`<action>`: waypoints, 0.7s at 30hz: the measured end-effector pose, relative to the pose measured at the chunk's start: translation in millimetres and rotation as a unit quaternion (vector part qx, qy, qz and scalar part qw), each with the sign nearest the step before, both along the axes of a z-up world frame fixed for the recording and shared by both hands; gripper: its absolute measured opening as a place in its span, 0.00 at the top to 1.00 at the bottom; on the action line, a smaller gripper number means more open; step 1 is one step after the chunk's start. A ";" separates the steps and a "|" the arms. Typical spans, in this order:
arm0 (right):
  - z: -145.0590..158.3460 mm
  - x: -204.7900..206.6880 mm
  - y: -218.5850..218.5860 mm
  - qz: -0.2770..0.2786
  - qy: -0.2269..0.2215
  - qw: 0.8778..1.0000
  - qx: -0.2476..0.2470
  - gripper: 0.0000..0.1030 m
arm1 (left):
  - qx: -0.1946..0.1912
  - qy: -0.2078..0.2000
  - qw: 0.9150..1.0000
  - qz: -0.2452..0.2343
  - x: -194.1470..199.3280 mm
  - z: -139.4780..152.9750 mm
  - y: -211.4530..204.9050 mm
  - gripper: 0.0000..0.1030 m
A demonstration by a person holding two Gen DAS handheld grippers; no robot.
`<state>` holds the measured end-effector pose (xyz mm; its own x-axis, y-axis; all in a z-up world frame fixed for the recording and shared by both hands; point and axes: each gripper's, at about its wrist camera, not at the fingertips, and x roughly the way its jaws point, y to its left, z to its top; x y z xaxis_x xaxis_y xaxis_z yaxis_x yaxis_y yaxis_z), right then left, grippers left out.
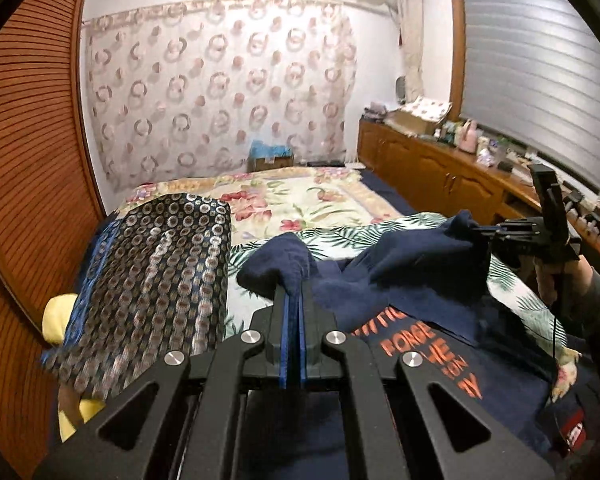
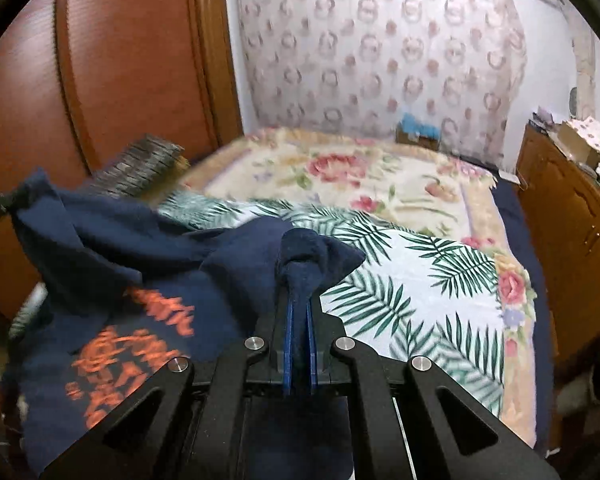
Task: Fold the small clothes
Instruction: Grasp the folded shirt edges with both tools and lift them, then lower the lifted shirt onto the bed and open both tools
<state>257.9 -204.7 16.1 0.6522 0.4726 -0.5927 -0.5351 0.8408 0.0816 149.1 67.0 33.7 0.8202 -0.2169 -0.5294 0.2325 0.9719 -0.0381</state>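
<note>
A navy T-shirt (image 1: 412,264) with orange lettering hangs lifted above the bed, its printed side facing me; it also shows in the right wrist view (image 2: 140,248). My left gripper (image 1: 296,280) is shut on one bunched corner of the shirt. My right gripper (image 2: 300,276) is shut on another corner; in the left wrist view it (image 1: 480,227) sits to the right, pinching the cloth at about the same height. The shirt sags between the two grippers.
A palm-leaf sheet (image 2: 400,280) and a floral blanket (image 2: 340,176) cover the bed. A dark patterned bolster (image 1: 160,272) lies at the left by the wooden wardrobe (image 1: 24,160). A wooden cabinet (image 1: 440,176) with clutter runs along the right wall.
</note>
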 end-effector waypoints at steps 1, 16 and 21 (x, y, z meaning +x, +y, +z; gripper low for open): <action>3.9 -14.7 -5.9 0.002 -0.004 1.000 0.008 0.95 | -0.004 -0.002 1.000 0.001 -14.5 -0.7 3.0 0.96; -4.2 -200.4 -94.5 0.019 0.022 0.999 0.032 0.95 | -0.025 0.019 0.998 0.050 -158.0 -45.4 33.3 0.96; 1.7 -230.5 -103.3 0.018 0.040 0.998 0.053 0.95 | -0.033 0.033 0.997 0.055 -173.4 -55.6 32.6 0.96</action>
<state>27.4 -308.0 17.8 0.5863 0.5580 -0.5872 -0.5539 0.8051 0.2120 -24.3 99.6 -21.9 0.8043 -0.1646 -0.5710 0.1201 0.9861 -0.1150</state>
